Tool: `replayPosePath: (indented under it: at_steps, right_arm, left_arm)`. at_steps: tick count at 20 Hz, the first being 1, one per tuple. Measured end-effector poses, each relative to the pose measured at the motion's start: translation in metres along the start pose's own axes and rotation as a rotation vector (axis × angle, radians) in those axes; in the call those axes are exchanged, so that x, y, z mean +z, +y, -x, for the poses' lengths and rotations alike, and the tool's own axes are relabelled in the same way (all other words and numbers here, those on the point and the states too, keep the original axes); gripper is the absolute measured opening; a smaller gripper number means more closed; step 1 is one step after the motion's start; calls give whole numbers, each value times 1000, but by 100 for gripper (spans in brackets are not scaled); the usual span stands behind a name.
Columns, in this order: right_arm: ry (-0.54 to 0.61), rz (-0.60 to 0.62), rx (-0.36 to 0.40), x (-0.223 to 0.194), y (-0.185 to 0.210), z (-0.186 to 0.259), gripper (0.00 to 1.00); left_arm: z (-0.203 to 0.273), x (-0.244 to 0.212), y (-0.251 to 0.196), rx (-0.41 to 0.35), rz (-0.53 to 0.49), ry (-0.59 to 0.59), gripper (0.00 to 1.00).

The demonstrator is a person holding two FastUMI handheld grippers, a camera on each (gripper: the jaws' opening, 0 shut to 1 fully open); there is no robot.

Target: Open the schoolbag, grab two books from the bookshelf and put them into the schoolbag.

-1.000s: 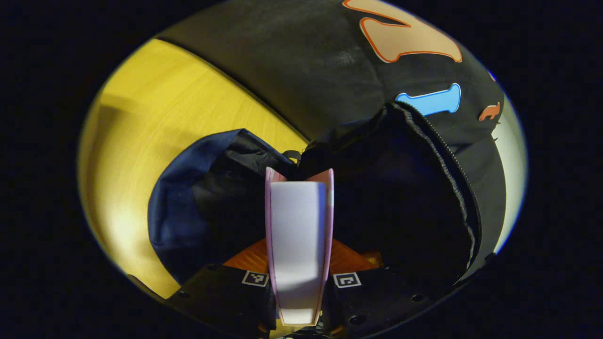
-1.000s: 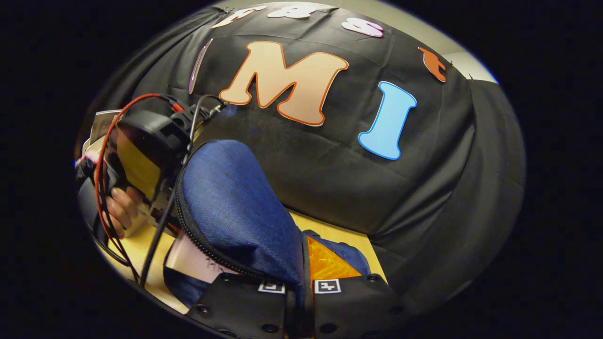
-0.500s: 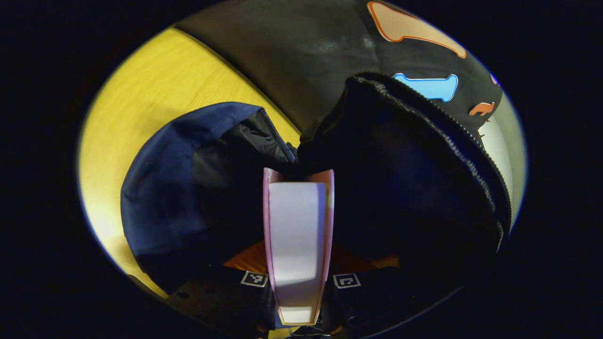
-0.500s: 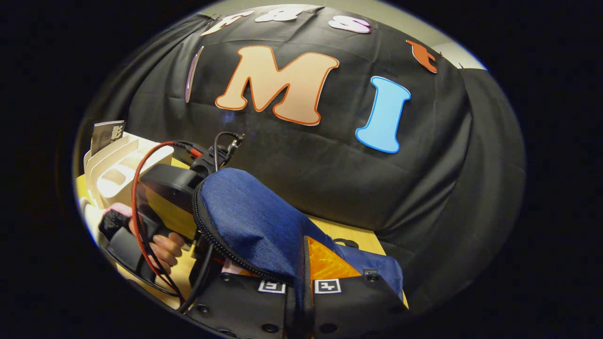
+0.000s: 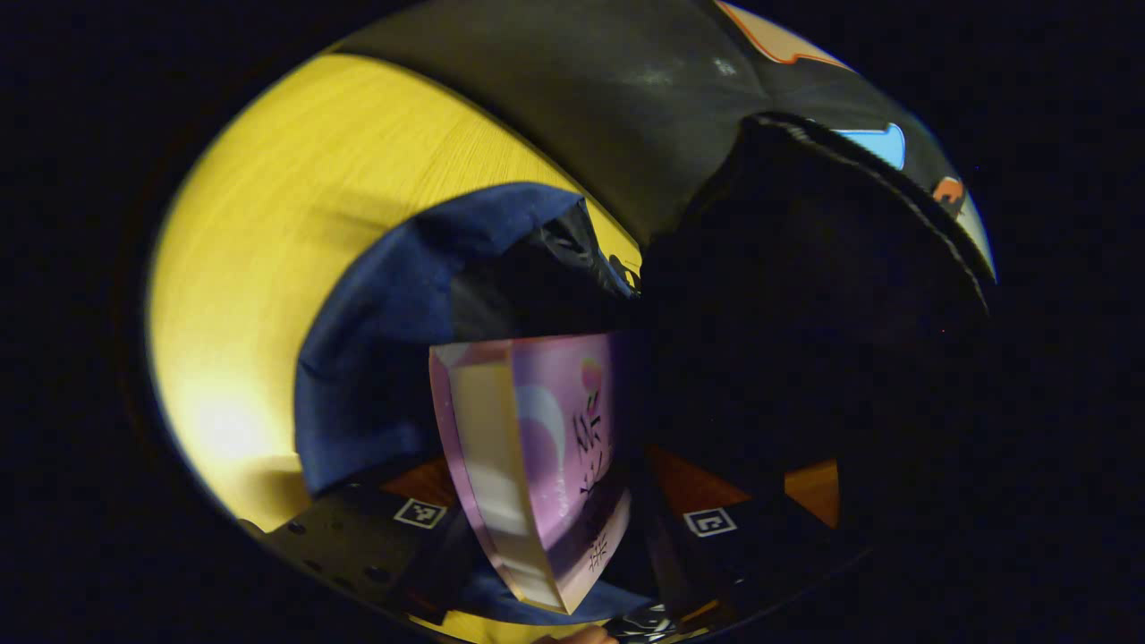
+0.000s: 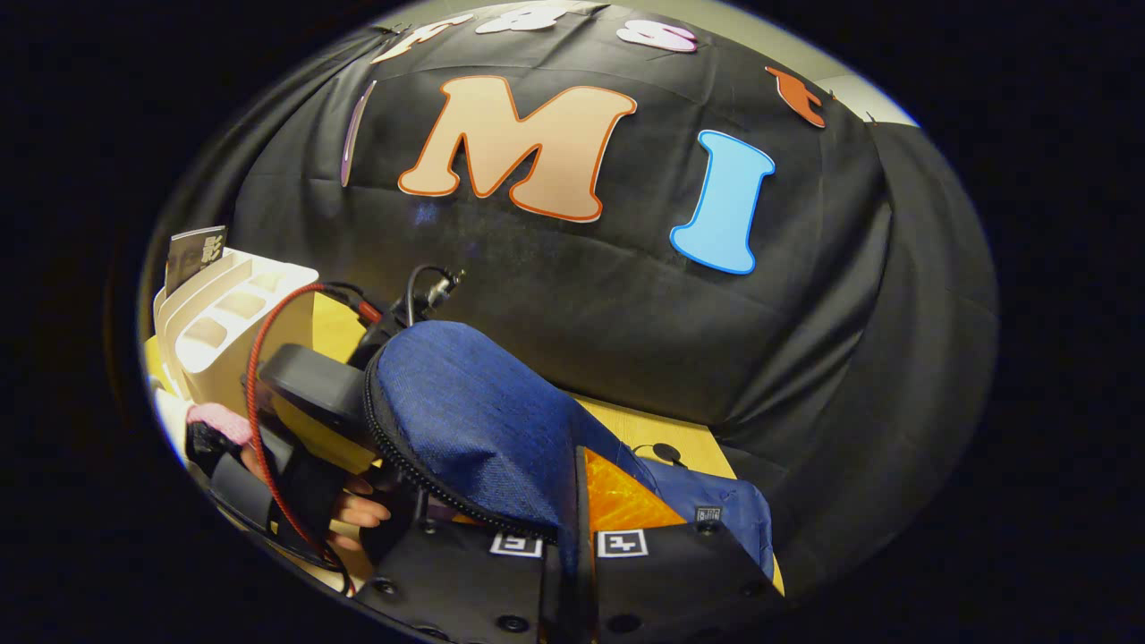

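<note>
The blue schoolbag (image 5: 376, 358) lies open on the yellow table, its dark inside facing me. A pink-covered book (image 5: 537, 465) leans tilted in the bag's mouth, cover turned to the right. My left gripper (image 5: 559, 487) is open, its fingers spread wide on both sides of the book. The raised flap (image 5: 823, 313) looms dark on the right. In the right gripper view my right gripper (image 6: 572, 537) is shut on the schoolbag's flap (image 6: 474, 429) and holds it up. The left gripper (image 6: 304, 394) and the hand (image 6: 358, 510) holding it sit low behind the flap.
A white bookshelf (image 6: 224, 331) stands at the far left of the right gripper view, with a dark book (image 6: 192, 255) upright in it. The yellow table (image 5: 295, 224) stretches left of the bag. The black booth wall (image 6: 626, 313) rises close behind the bag.
My left gripper's fingers have spread apart and let go of the pink book, which has tipped sideways in the bag. The right gripper still holds the flap up.
</note>
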State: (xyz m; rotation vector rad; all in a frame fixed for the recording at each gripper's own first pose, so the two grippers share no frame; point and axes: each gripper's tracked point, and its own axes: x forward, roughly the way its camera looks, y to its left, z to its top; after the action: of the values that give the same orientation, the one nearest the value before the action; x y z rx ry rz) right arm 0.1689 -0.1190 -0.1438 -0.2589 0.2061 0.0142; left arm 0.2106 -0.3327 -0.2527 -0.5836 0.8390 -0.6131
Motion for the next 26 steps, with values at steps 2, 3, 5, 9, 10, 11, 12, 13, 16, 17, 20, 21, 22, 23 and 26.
replayPosePath:
  at_steps: [2, 3, 5, 9, 10, 11, 12, 13, 16, 17, 20, 21, 22, 23, 26]
  right_arm:
    - [1, -10, -6, 1, -2, 1, 6]
    - [3, -15, -9, 2, -4, 2, 6]
    - [12, -27, -15, 1, -7, 5, 6]
    - [28, -24, -11, -1, -6, 9, 6]
    - [33, -17, -10, -2, -5, 11, 6]
    - [37, -7, -9, -4, -4, 12, 6]
    - [40, 1, -8, -5, -3, 13, 6]
    - [43, 8, -5, -6, -2, 14, 6]
    - [49, 12, 1, -7, -3, 18, 6]
    - [52, 8, 2, -7, -4, 17, 6]
    - [51, 10, 1, -5, -6, 14, 6]
    - [52, 10, 1, -6, -6, 14, 6]
    - [54, 11, 0, -5, -5, 12, 6]
    - [56, 14, -1, -6, -5, 12, 6]
    - [63, 27, -7, -8, -5, 14, 6]
  left_arm:
    - [19, 9, 0, 60, -50, -31, 97]
    - [27, 14, 7, 107, -88, -51, 100]
    - [49, 16, 3, 166, -140, -55, 96]
    - [99, 24, -6, 187, -180, -70, 97]
    - [113, 26, -12, 183, -192, -76, 97]
    - [126, 29, -22, 178, -205, -80, 96]
    - [140, 31, -31, 169, -220, -85, 96]
    - [153, 31, -36, 173, -235, -85, 96]
    - [197, 53, -57, 178, -280, -124, 96]
    - [213, 61, -62, 185, -290, -140, 96]
    - [270, 74, -59, 257, -280, -151, 96]
    - [287, 78, -56, 281, -273, -155, 96]
    - [306, 81, -51, 306, -265, -154, 96]
    - [320, 83, -44, 333, -257, -160, 96]
    - [375, 86, -20, 430, -238, -165, 96]
